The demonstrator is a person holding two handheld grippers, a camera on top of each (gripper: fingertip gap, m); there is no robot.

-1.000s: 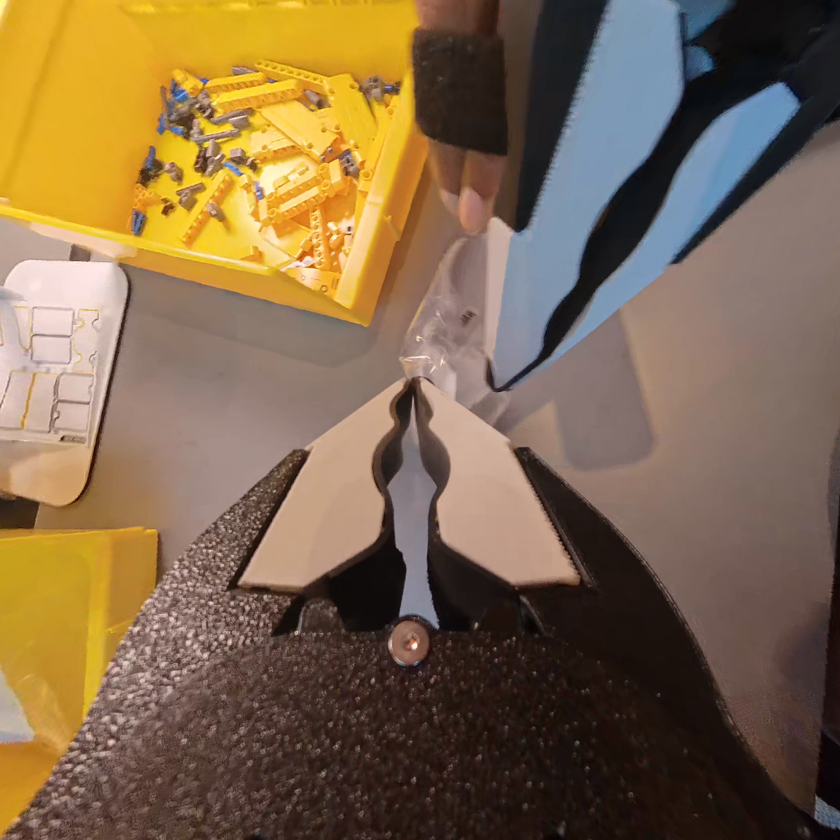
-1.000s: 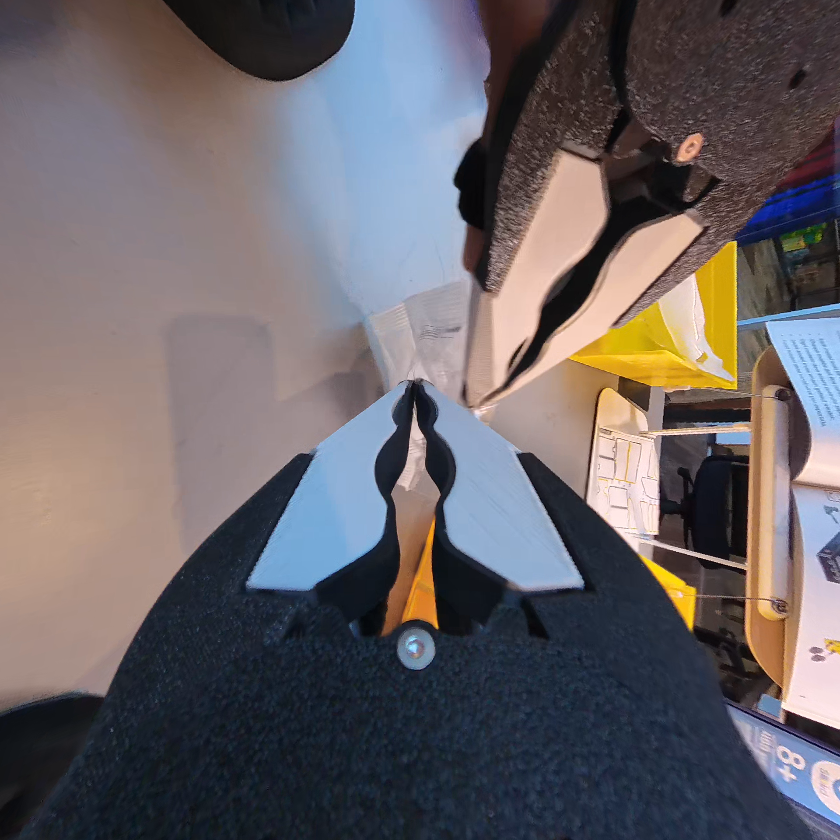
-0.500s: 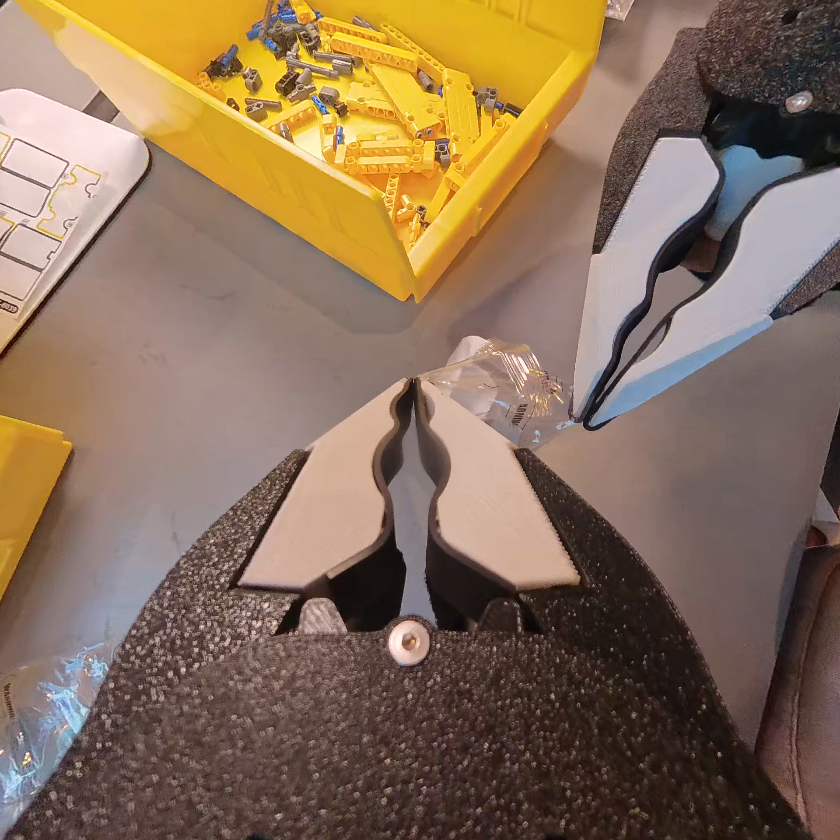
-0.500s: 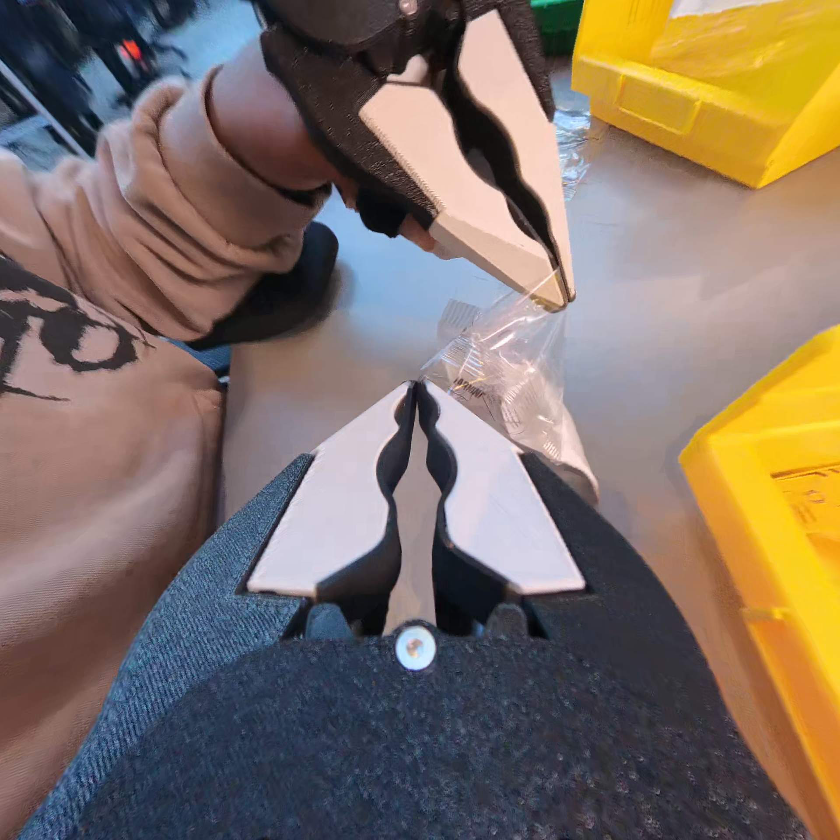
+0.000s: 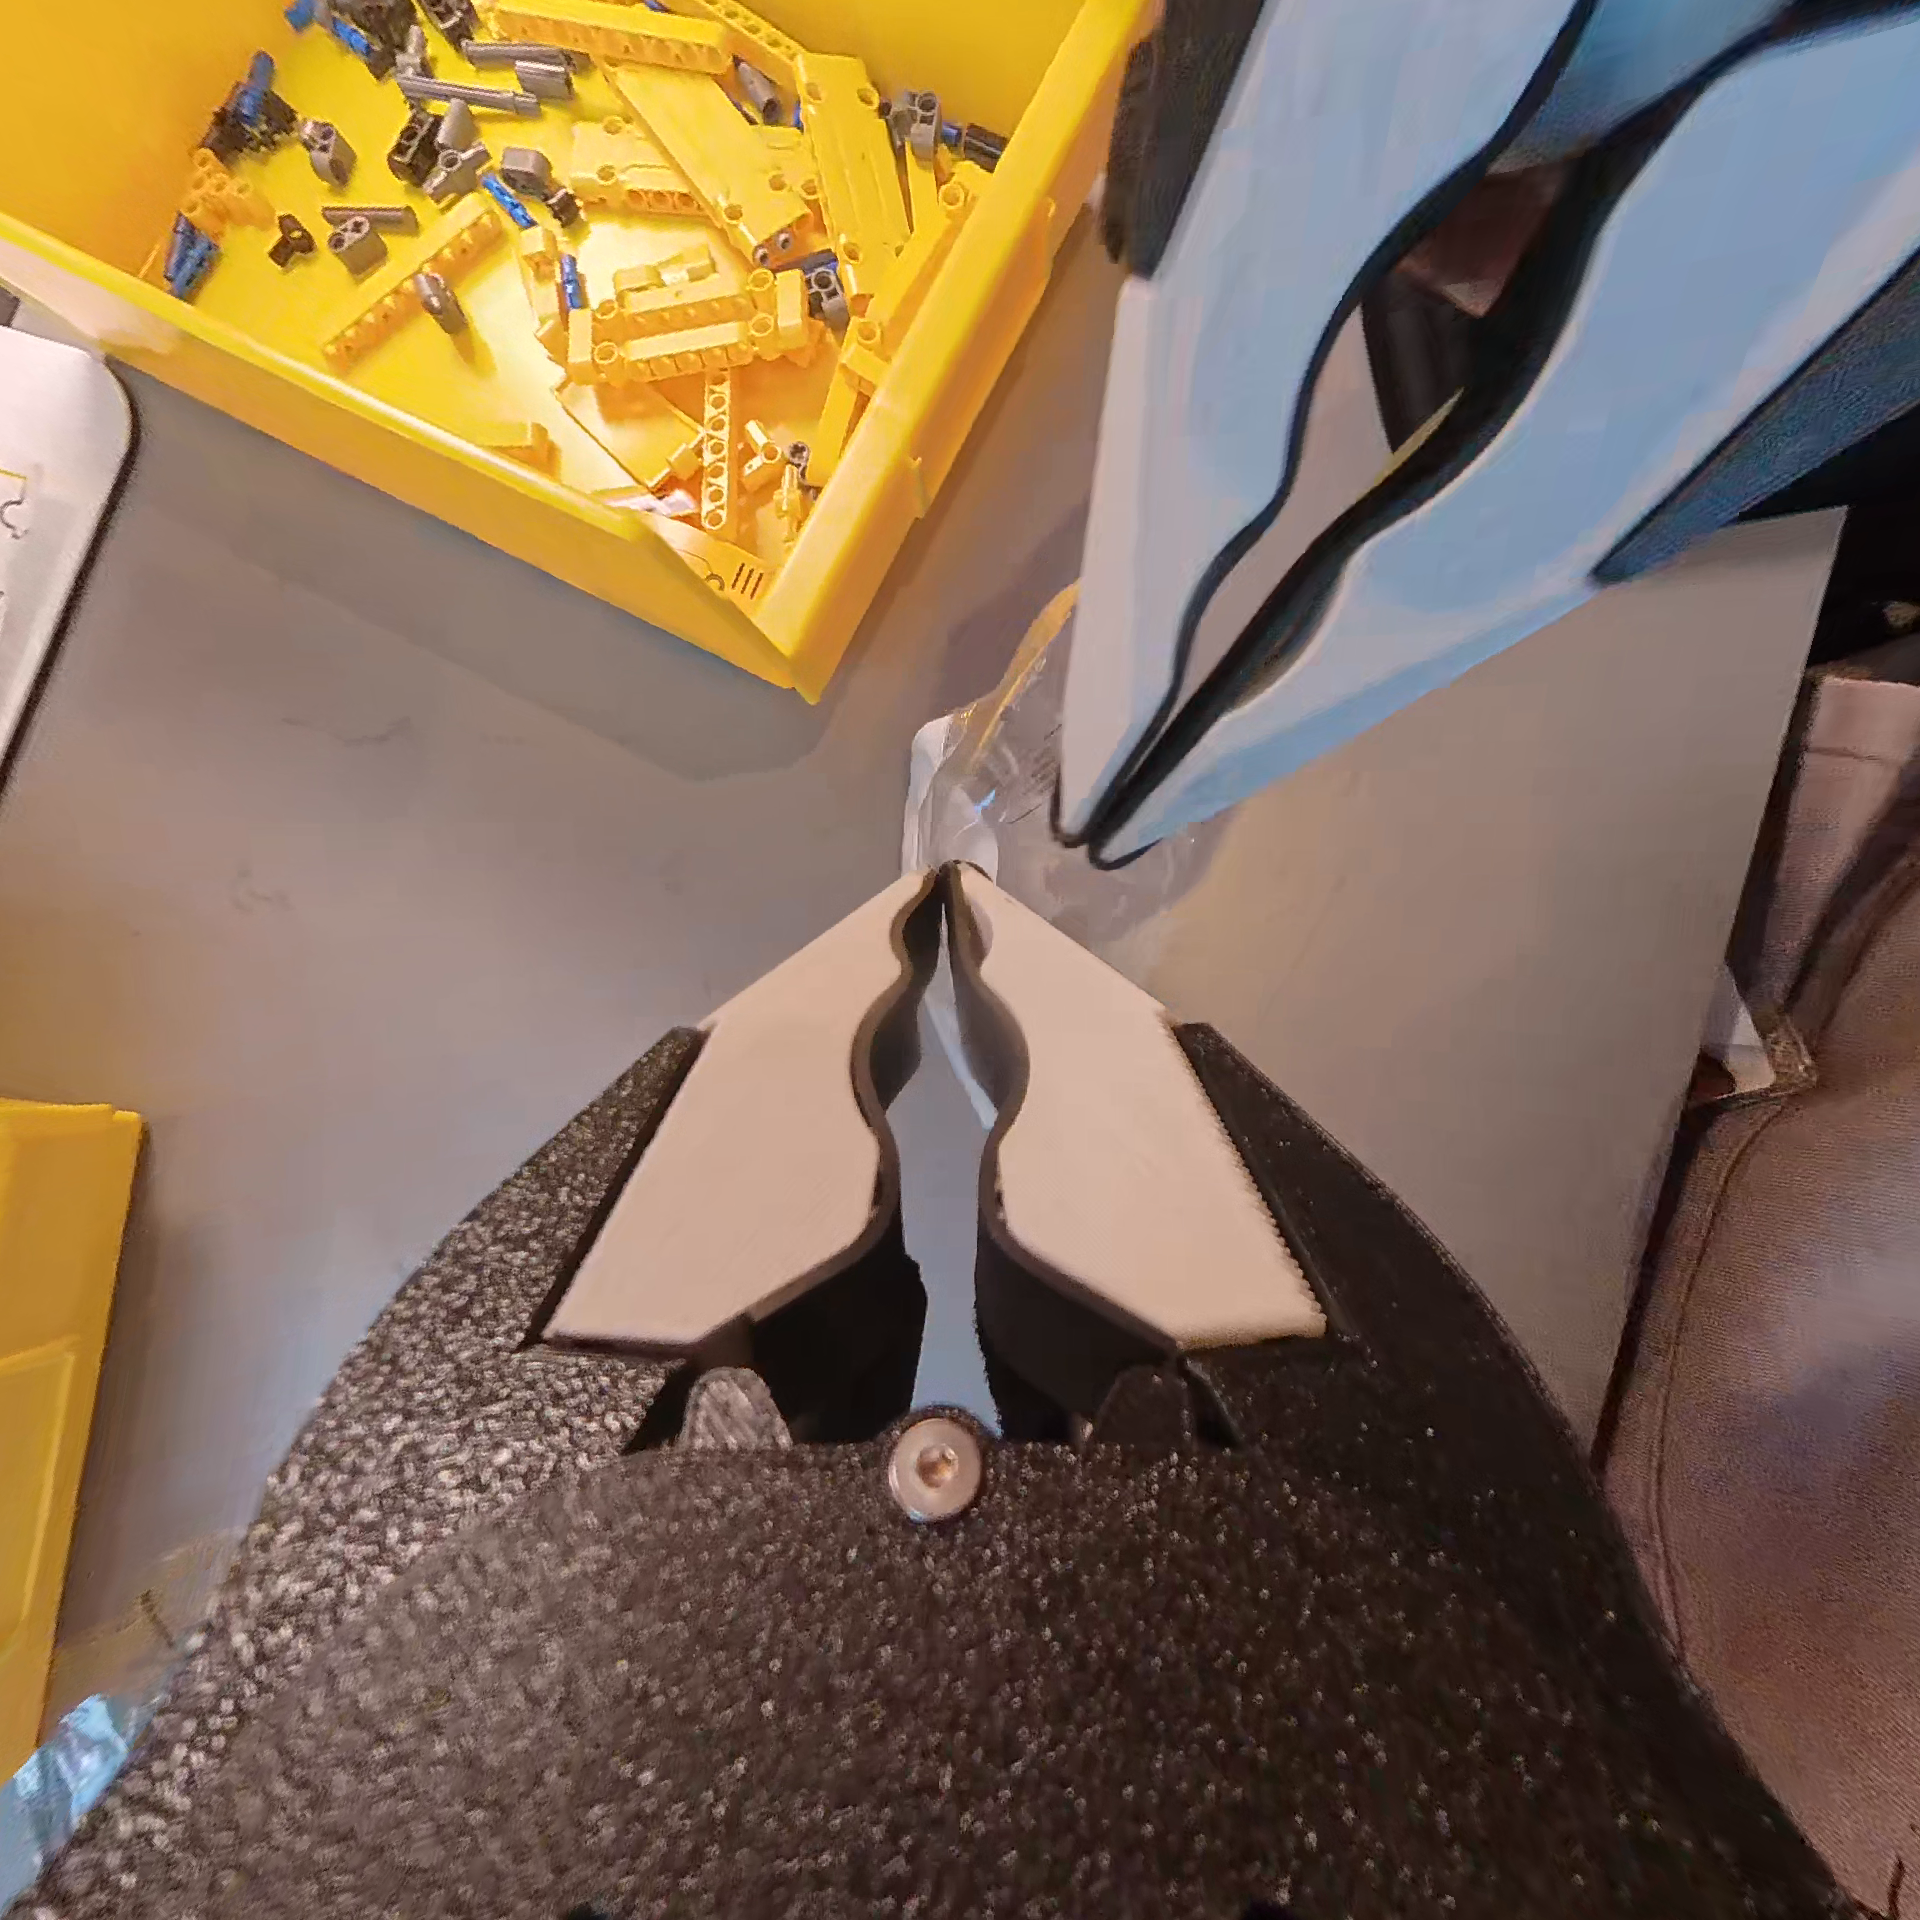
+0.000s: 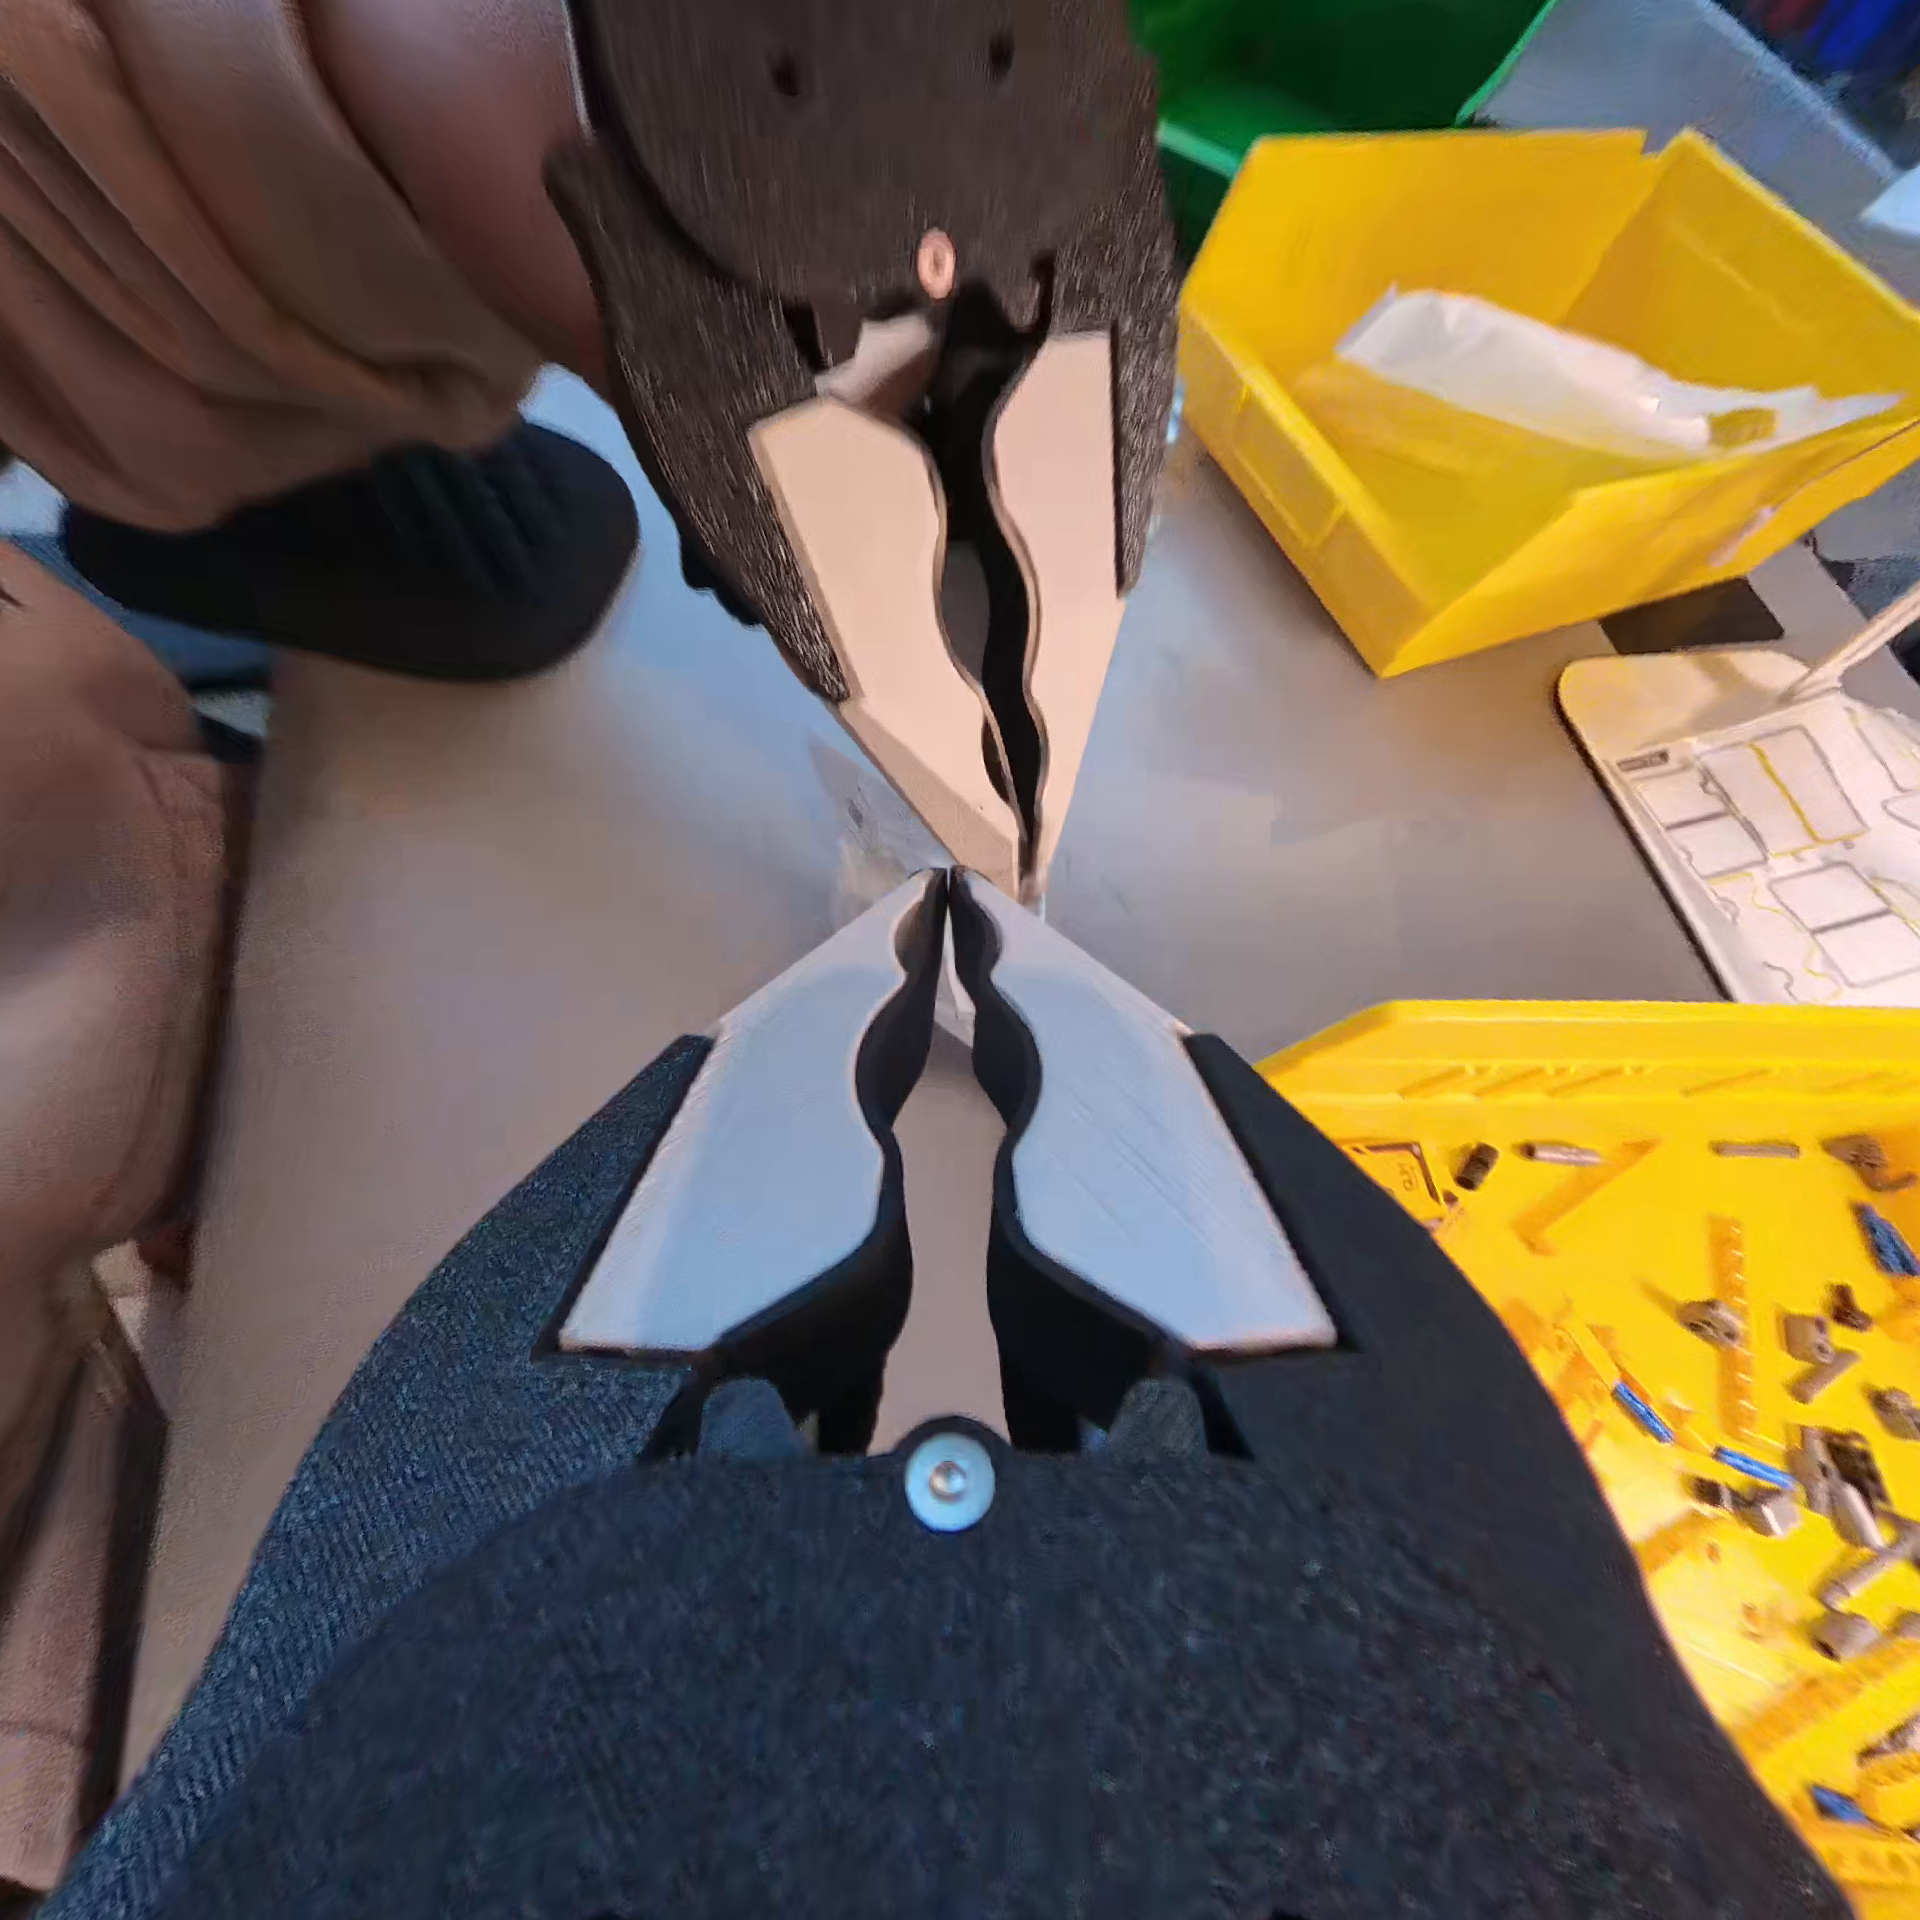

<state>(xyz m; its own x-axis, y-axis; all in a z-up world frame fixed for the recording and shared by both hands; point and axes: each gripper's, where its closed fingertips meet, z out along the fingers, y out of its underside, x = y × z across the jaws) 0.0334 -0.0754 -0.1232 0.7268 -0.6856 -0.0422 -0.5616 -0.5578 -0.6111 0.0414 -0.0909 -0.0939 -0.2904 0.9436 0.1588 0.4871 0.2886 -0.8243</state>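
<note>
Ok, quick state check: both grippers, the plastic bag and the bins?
left gripper: shut on the clear plastic bag
right gripper: shut on the same bag
clear plastic bag: pinched by both, above the grey table
yellow bin: open, holding loose building pieces

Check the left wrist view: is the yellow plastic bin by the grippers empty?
No. The yellow plastic bin holds a loose heap of yellow, grey and blue building pieces across its floor.
</note>
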